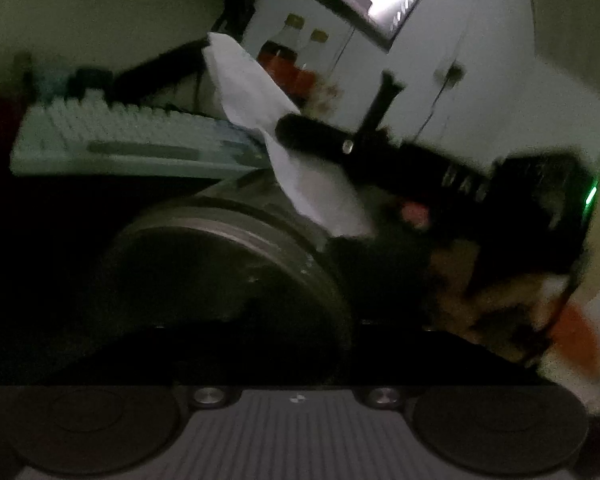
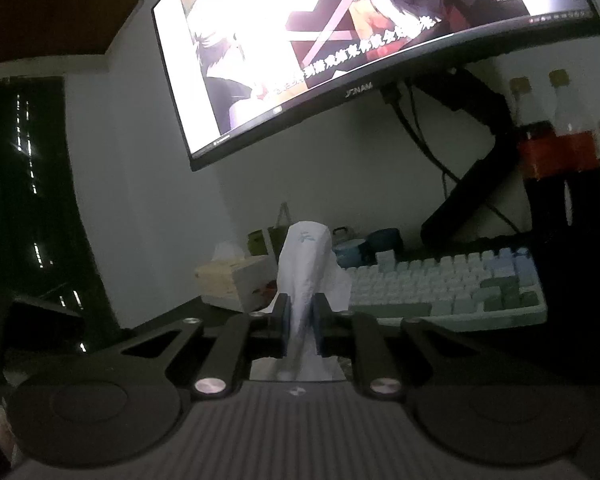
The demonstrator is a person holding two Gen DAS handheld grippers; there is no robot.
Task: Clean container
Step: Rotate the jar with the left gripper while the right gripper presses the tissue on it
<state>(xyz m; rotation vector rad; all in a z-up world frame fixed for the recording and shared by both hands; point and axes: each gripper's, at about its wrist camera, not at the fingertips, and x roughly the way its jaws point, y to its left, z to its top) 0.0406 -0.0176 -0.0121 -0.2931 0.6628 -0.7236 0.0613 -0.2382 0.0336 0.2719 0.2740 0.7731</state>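
In the dim, blurred left wrist view a round dark container [image 1: 220, 272] lies tilted right in front of the camera, its ribbed rim [image 1: 284, 240] turned up. My left gripper [image 1: 320, 332] is lost in the dark at that rim and is shut on the container's wall. From the right, my right gripper [image 1: 288, 136] reaches in above the container with a white tissue [image 1: 252, 92]. The right wrist view shows the right gripper [image 2: 300, 316] shut on the tissue [image 2: 306, 268], which stands up between the blue pads [image 2: 286, 316]. The container is not in that view.
A white keyboard [image 2: 440, 284] lies on the dark desk behind, with a tissue box [image 2: 236, 280] to its left. A lit monitor [image 2: 360, 40] hangs above on a black arm [image 2: 472, 184]. Two cola bottles [image 2: 560, 152] stand at the right, small jars [image 2: 360, 244] behind the tissue.
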